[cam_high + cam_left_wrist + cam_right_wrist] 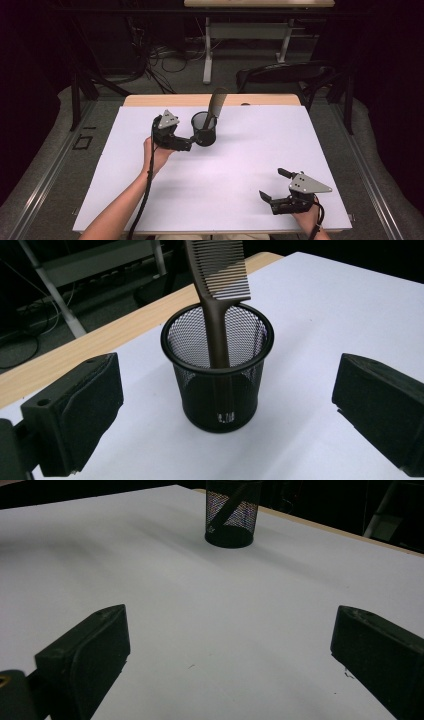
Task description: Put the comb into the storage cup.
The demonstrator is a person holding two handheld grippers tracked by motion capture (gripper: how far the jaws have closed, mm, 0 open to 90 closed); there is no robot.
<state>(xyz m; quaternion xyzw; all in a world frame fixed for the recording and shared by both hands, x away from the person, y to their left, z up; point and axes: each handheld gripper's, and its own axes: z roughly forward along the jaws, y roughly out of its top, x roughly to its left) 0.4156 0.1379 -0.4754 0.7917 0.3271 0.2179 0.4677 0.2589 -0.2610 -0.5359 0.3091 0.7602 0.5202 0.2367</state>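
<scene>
- Left gripper (192, 144) was wide open, nothing between the jaws. In its own view the two black jaws sat well apart at either side of the frame with the mesh cup (217, 370) dead centre between them, not touching either one.
- Comb (218, 300) was standing in that cup handle-down, teeth end sticking out the top and leaning against the rim. My guess is the cup was there precisely to keep it upright, and the lean is just where it settled.
- With the comb parked and the jaws clear of it, I'd say the drop-off part was basically done.
- Cup was near the far edge of the white sheet on the table (240, 165), a bit left of the middle, the gripper just beside it on the person's side.
- Left hand (159, 155) held its gripper pointing roughly level toward the cup, forearm coming in diagonally from the bottom.
- Right gripper (272, 200) was also open and empty, low over the near right corner, well apart from the cup, looking idle to me. Its view had the cup (232, 515) way off in the distance.
</scene>
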